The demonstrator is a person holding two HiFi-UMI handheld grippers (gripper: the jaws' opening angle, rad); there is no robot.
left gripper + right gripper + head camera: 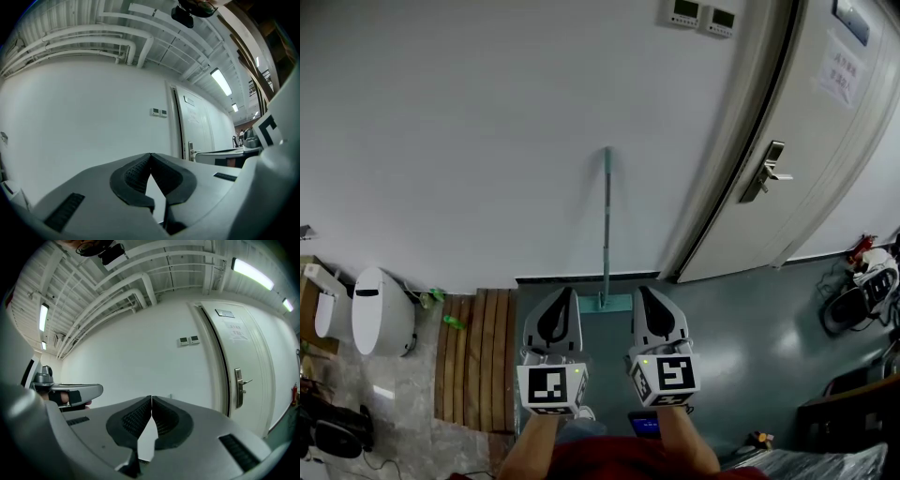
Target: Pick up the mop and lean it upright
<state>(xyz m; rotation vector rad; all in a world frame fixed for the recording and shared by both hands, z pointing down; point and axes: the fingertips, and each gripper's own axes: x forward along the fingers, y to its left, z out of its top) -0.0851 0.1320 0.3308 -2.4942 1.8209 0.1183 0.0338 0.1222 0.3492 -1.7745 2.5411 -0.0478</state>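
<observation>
Left gripper (566, 298) and right gripper (644, 296) sit side by side before us. Each has its jaws pressed together with nothing between them, and the left gripper view and the right gripper view both show the ribbed pads meeting at the tips.

Only the head view shows us the mop (607, 220). It stands upright against the white wall (487, 141), just beyond the two grippers and in line with the gap between them. Its teal head (605, 303) sits at the foot of the wall, apart from both.

The gripper views look level and give us ceiling pipes (93, 44) and strip lights (252, 273) instead.

Right of the right gripper is a door (797, 131) with a lever handle (766, 172). Two wall panels (699, 14) hang high above the mop. Left of the left gripper lie wooden slats (478, 352) and a white toilet (380, 314). None of these lies between the grippers and the mop.
</observation>
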